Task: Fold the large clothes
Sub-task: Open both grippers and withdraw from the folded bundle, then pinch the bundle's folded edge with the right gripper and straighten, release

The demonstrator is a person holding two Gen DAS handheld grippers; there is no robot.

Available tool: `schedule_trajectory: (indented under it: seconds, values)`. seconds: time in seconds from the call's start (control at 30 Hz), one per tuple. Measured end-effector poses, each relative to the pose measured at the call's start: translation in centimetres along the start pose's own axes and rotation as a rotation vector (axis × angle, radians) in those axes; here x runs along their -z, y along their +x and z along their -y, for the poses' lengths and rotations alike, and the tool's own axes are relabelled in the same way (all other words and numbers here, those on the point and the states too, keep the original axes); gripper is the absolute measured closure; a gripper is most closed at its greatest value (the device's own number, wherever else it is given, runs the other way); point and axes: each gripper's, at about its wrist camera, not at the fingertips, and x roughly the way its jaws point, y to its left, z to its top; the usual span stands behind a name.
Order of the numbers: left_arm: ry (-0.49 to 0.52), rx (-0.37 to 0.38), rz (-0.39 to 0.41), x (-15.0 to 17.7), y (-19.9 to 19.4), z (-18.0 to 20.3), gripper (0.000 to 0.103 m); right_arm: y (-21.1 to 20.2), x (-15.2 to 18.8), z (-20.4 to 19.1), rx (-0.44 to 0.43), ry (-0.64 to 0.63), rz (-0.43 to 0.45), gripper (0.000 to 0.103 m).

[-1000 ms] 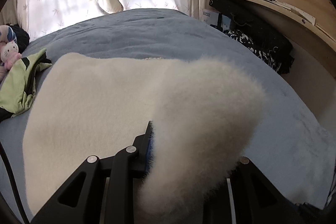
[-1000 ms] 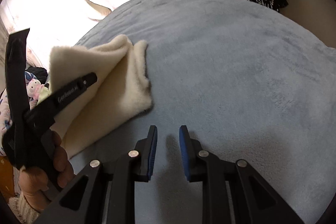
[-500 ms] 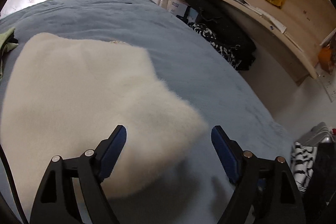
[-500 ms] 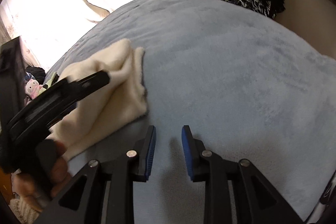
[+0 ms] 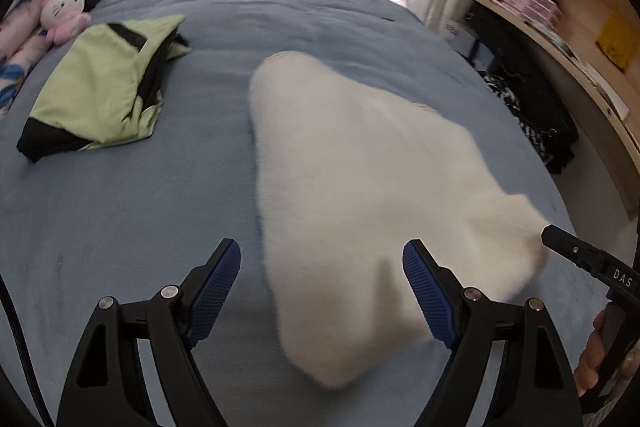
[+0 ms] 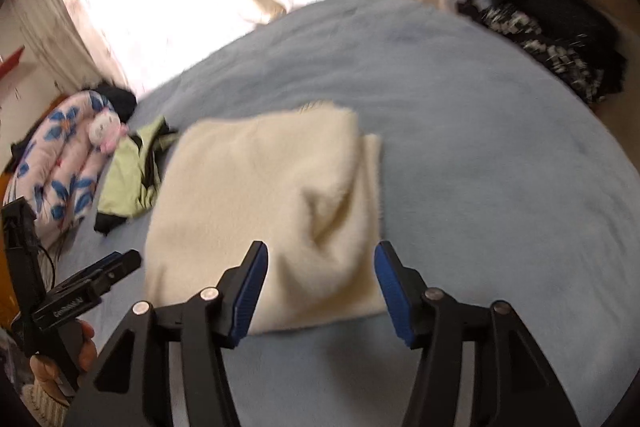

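Note:
A cream fleece garment [image 5: 360,195] lies folded on the blue bed [image 5: 120,227]; it also shows in the right wrist view [image 6: 264,199]. My left gripper [image 5: 322,269] is open and empty, hovering over the garment's near left edge. My right gripper [image 6: 320,275] is open and empty, just above the garment's near edge. The right gripper's tip [image 5: 576,255] shows at the garment's right corner in the left wrist view. The left gripper [image 6: 104,271] shows at the lower left of the right wrist view.
A folded green and black garment [image 5: 104,95] lies at the far left of the bed, also in the right wrist view [image 6: 132,175]. Plush toys [image 5: 60,11] sit beyond it. Wooden shelves [image 5: 560,19] and dark clothes [image 5: 532,119] stand to the right. Curtains hang behind.
My left gripper let go of the cream garment, opened wide and drew back to the left. My right gripper opened wider and moved over the garment's near edge.

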Motion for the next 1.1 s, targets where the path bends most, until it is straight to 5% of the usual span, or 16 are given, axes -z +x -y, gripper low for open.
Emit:
schedule_trajectory:
  seconds: [0.1, 0.13, 0.17, 0.23, 0.37, 0.47, 0.63, 0.73, 0.8, 0.83, 1.1]
  values:
    - [-0.011, -0.017, -0.031, -0.2, 1.4, -1.2, 0.021, 2.7, -0.6, -0.8, 0.021, -0.038, -0.058, 0.05]
    - [-0.011, -0.019, -0.037, -0.2, 2.3, -0.9, 0.021, 3.7, -0.7, -1.3, 0.041, -0.079, -0.075, 0.057]
    - [-0.01, -0.019, -0.046, -0.3, 2.8, -1.0, 0.021, 4.1, -0.7, -1.5, 0.065, -0.101, -0.086, 0.077]
    - [-0.01, -0.007, -0.044, -0.3, 3.1, -1.0, 0.021, 4.5, -0.5, -1.0, 0.067, -0.083, -0.105, 0.081]
    - [0.033, 0.008, -0.019, -0.4, 3.0, 0.2, 0.026, 1.4, 0.3, 1.1, 0.018, -0.012, -0.003, 0.088]
    - [0.079, 0.019, -0.042, 0.7, 4.1, 1.4, 0.03, 4.4, 2.3, 3.2, 0.054, 0.045, -0.077, 0.088]
    - [0.101, -0.004, -0.049, 1.5, 5.1, 2.0, 0.032, 4.3, 2.6, 2.9, 0.064, 0.013, -0.062, 0.083]
    - [0.094, 0.023, -0.067, 0.7, 4.4, 1.7, 0.031, 2.6, 1.2, 2.7, 0.053, 0.016, -0.054, 0.067]
    - [0.114, 0.047, -0.071, -0.3, 4.0, 1.5, 0.031, 1.9, -0.2, 2.9, 0.026, 0.024, -0.013, 0.043]
    - [0.119, 0.049, -0.066, -0.9, 4.0, 1.4, 0.031, 2.0, -1.0, 3.1, 0.025, 0.03, 0.002, 0.039]
    - [-0.028, 0.098, -0.097, -7.0, 8.0, -1.4, 0.03, 10.1, -8.9, 4.7, 0.033, 0.113, -0.064, 0.036]
